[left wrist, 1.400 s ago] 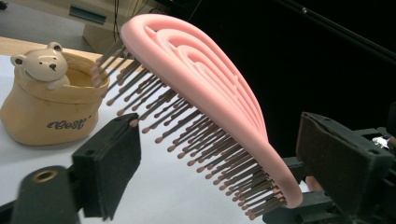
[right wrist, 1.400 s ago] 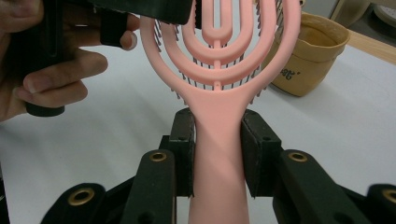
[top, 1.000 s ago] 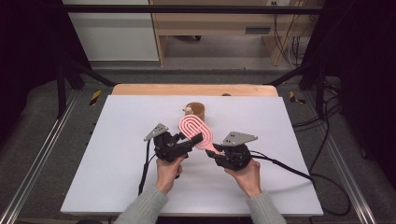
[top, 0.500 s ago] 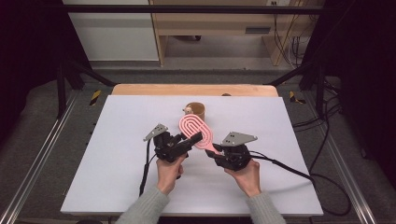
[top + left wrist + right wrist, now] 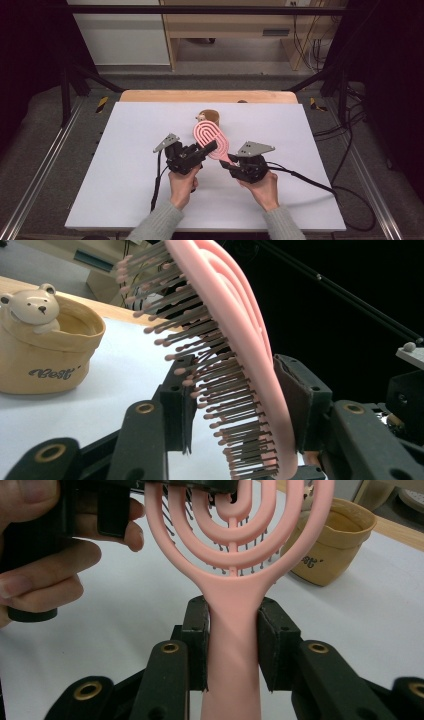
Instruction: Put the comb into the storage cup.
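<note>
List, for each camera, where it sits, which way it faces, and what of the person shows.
High view: above the table, looking down; both forearms and the left tool show.
Left gripper view: on the left tool, its pads around the pink hairbrush's head; bear cup behind.
Right gripper view: on the right tool, clamping the hairbrush handle; fingers show.
Shared: hairbrush, cup.

I am looking at a flat white rectangular tabletop (image 5: 125,165) with a pale wooden strip (image 5: 150,96) along its far edge, a tan bear-topped pot (image 5: 210,117) sitting near that edge.
</note>
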The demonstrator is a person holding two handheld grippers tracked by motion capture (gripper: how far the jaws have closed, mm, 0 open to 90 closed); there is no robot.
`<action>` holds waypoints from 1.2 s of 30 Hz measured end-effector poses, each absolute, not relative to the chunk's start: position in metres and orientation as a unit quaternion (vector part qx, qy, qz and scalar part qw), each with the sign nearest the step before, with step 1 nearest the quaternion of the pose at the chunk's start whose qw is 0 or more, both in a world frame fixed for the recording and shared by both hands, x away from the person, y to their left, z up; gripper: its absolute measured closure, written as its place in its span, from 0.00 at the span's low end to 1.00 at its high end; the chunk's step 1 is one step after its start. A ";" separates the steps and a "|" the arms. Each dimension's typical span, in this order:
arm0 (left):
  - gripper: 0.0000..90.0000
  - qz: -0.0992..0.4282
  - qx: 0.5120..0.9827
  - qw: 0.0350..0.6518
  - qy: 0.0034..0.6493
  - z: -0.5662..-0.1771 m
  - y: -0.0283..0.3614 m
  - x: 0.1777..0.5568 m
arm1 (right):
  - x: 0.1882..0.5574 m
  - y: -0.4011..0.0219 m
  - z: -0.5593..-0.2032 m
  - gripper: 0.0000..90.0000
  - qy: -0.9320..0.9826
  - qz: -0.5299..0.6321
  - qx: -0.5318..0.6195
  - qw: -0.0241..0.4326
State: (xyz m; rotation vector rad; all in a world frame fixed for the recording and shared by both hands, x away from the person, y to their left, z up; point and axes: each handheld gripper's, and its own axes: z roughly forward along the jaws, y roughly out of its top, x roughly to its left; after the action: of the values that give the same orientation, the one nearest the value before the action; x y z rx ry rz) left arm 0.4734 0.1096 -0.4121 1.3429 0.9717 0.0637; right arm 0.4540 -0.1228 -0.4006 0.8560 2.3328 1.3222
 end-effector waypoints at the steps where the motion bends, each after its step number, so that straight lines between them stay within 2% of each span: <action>1: 0.60 0.028 0.597 0.676 0.431 -0.412 0.109 0.473 | 0.454 -0.123 -0.401 0.77 0.818 0.463 0.300 0.162; 17: 0.69 0.025 0.600 0.692 0.402 -0.411 0.109 0.469 | 0.455 -0.121 -0.402 0.78 0.819 0.464 0.298 0.155; 36: 0.70 0.034 0.604 0.695 0.389 -0.409 0.110 0.468 | 0.455 -0.121 -0.403 0.74 0.818 0.474 0.291 0.145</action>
State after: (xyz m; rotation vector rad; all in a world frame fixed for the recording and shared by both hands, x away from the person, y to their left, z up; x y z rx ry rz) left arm 0.4676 0.1103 -0.4094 1.3483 0.8673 0.0758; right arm 0.4553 -0.1209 -0.4027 0.8393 2.3573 1.3661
